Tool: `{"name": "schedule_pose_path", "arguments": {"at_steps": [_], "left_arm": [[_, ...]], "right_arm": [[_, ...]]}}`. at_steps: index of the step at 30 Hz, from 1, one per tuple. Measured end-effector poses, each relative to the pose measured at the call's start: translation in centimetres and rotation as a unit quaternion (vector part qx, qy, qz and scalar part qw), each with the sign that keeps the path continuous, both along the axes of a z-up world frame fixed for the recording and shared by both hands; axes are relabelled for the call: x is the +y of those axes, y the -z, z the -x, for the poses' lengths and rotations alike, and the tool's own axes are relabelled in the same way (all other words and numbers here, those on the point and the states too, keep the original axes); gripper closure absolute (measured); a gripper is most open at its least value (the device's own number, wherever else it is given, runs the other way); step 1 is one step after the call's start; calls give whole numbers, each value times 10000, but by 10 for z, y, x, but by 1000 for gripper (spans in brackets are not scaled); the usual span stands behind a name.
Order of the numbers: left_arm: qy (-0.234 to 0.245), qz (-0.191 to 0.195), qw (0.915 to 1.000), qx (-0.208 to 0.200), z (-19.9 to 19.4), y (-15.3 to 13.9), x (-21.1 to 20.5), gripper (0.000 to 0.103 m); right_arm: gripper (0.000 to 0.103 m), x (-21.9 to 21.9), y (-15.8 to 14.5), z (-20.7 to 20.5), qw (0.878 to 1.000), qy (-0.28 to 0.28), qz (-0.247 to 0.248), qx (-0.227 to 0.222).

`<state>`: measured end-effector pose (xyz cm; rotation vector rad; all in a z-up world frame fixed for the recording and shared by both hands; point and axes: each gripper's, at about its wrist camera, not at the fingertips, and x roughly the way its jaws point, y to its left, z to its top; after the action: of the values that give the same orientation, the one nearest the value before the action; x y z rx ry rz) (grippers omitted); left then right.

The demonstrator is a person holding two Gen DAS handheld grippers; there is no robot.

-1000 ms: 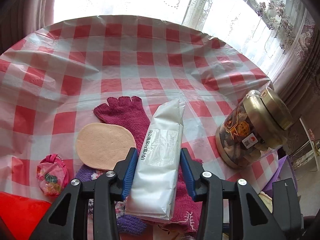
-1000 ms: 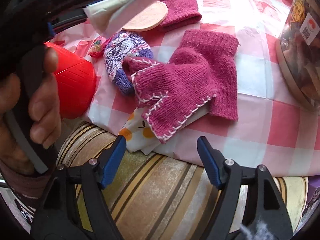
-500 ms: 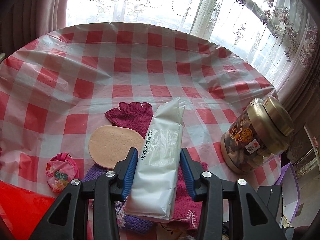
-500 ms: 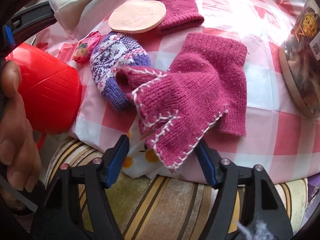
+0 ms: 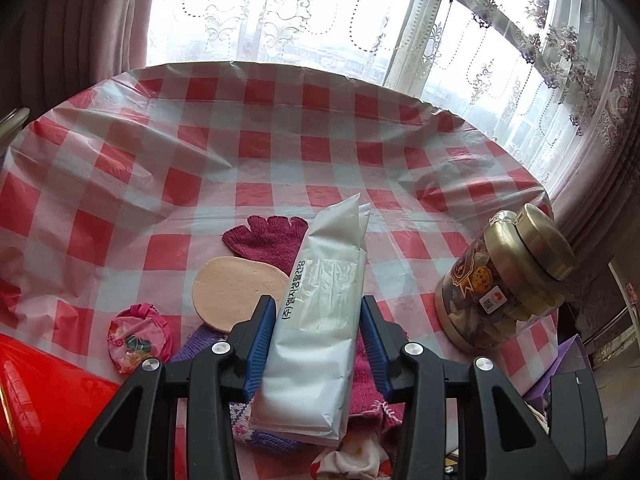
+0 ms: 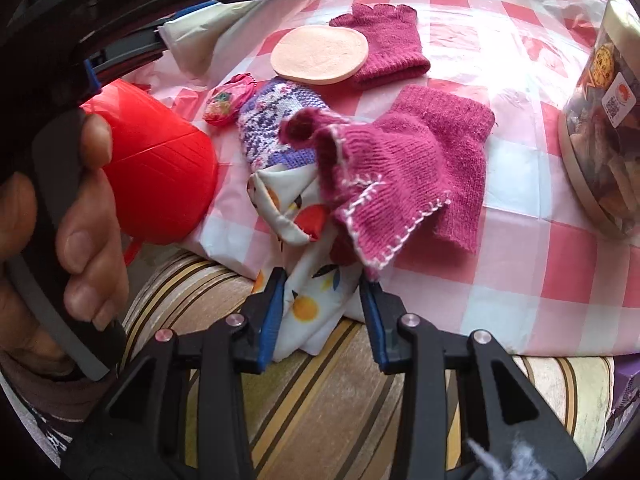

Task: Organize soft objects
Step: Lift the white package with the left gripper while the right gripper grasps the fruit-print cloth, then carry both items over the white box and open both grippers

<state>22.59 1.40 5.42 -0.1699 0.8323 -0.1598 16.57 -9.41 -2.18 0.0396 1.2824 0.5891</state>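
My left gripper (image 5: 317, 320) is shut on a long white plastic packet (image 5: 332, 248), held above the checked table. Under it lie a peach oval pad (image 5: 236, 292), a magenta glove (image 5: 268, 236) and a pink pouch (image 5: 136, 338). At the table's near edge my right gripper (image 6: 322, 292) has its jaws closing, and the pads press a white fruit-print cloth (image 6: 280, 200). The cloth is pulled up and a magenta glove with white stitching (image 6: 404, 172) drapes over it. A purple patterned knit piece (image 6: 276, 112) lies just behind.
A gold-lidded jar (image 6: 604, 120) of snacks stands at the right edge of the table. A red plastic object (image 6: 160, 160) sits at the left, beside a person's hand (image 6: 80, 208) on the left gripper's handle. A striped cushion (image 6: 320, 400) lies below the table edge.
My right gripper came in at the table edge, its jaws closed around the fruit-print cloth and lifted it, bunching the stitched glove. My left gripper rose slightly with the packet.
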Motion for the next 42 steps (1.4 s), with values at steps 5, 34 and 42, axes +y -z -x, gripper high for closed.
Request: {"name": "schedule_pose_path", "arguments": {"at_steps": [5,34,42], "left_arm": [[-17,10,10000,-73,9,-7,-3,59],[1059,235,9933,-388,74,-42,-134,59],[1990,47,9795,-325,83,-37,-220,59]], "right_arm": [[61,-5,-19,18,9996,-102,-115,-227],[61,-243,-77,72,9702,2073,-233,-1231],[61,-343,-59,88,9446,3090,10,-1102]]}}
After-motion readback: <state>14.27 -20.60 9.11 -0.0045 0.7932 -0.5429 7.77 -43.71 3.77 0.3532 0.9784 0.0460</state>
